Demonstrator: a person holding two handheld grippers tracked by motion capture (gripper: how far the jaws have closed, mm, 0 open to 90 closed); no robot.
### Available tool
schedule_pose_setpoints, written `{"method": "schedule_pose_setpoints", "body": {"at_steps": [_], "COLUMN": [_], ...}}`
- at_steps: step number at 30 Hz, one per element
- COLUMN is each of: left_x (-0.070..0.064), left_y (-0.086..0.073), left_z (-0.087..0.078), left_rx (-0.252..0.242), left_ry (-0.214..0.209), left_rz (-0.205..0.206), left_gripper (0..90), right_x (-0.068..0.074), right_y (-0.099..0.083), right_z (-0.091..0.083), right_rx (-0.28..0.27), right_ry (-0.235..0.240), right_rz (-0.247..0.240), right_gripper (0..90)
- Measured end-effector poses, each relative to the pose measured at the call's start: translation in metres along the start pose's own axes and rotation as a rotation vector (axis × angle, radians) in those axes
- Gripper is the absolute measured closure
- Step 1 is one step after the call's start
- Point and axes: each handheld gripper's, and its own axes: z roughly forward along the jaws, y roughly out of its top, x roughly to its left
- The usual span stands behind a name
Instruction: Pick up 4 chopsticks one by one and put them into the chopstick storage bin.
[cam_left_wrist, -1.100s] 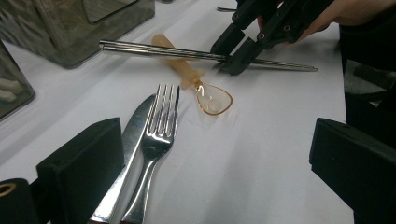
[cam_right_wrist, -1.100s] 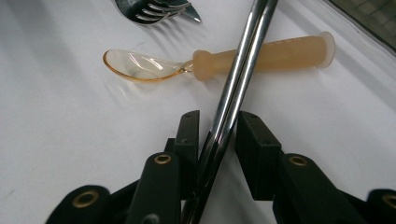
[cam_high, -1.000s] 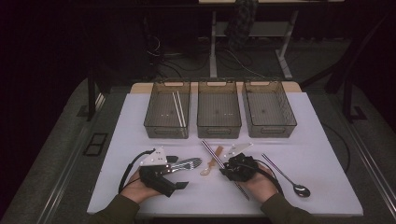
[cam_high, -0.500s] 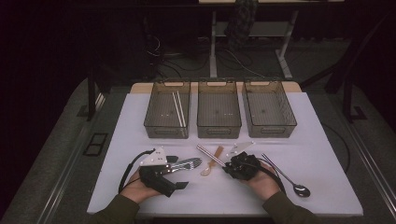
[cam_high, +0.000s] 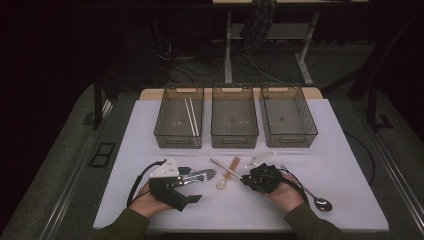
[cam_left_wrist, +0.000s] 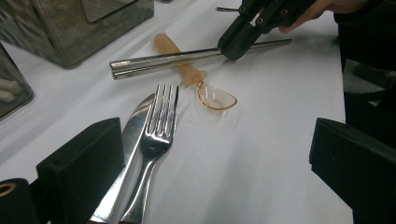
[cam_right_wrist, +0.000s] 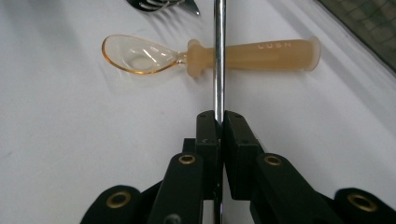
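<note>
A pair of metal chopsticks (cam_high: 223, 167) lies on the white table, crossing the handle of a translucent orange spoon (cam_high: 226, 179). My right gripper (cam_high: 245, 179) is shut on the chopsticks; in the right gripper view its jaws (cam_right_wrist: 218, 122) pinch the steel rods (cam_right_wrist: 218, 56) just short of the orange spoon (cam_right_wrist: 224, 55). My left gripper (cam_high: 192, 186) rests open on the table. Between its wide-apart jaws (cam_left_wrist: 215, 163) lie a fork (cam_left_wrist: 158, 123) and a knife (cam_left_wrist: 130, 147), close to the left jaw. The left gripper view also shows the chopsticks (cam_left_wrist: 163, 60) and the right gripper (cam_left_wrist: 239, 36) farther off.
Three smoky plastic bins stand in a row at the back: left (cam_high: 177, 145), middle (cam_high: 234, 145), right (cam_high: 290, 144). The left bin holds pale chopsticks (cam_high: 190, 117). A metal spoon (cam_high: 320, 203) lies by the right wrist. The table's front edge is close under both hands.
The right gripper has shifted slightly right and up the table, and the metal chopsticks in it have swung to point more leftward. The left gripper has stayed put.
</note>
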Motion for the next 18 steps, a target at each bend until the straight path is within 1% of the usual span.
{"method": "schedule_pose_setpoints", "body": {"at_steps": [8, 9, 14, 18], "left_x": [0.0000, 0.0000, -0.0002, -0.0001], "left_y": [-0.0002, -0.0002, -0.0002, -0.0002], "left_z": [0.0007, 0.0006, 0.0006, 0.0005], "left_rx": [0.003, 0.004, 0.003, 0.003], "left_ry": [-0.003, -0.002, -0.002, -0.003], "left_rz": [0.002, 0.002, 0.000, 0.000], "left_gripper": [1.9, 1.9, 2.0, 1.9], "right_x": [-0.0017, -0.0017, -0.0022, -0.0021], "right_y": [-0.0017, -0.0024, -0.0029, -0.0032], "right_z": [0.0011, 0.0022, 0.0023, 0.0024], "right_rx": [0.010, 0.017, 0.008, 0.005], "right_ry": [0.017, 0.015, 0.011, 0.003], "right_rz": [0.006, 0.002, 0.006, 0.002], "right_gripper": [83.0, 81.6, 76.0, 68.3]}}
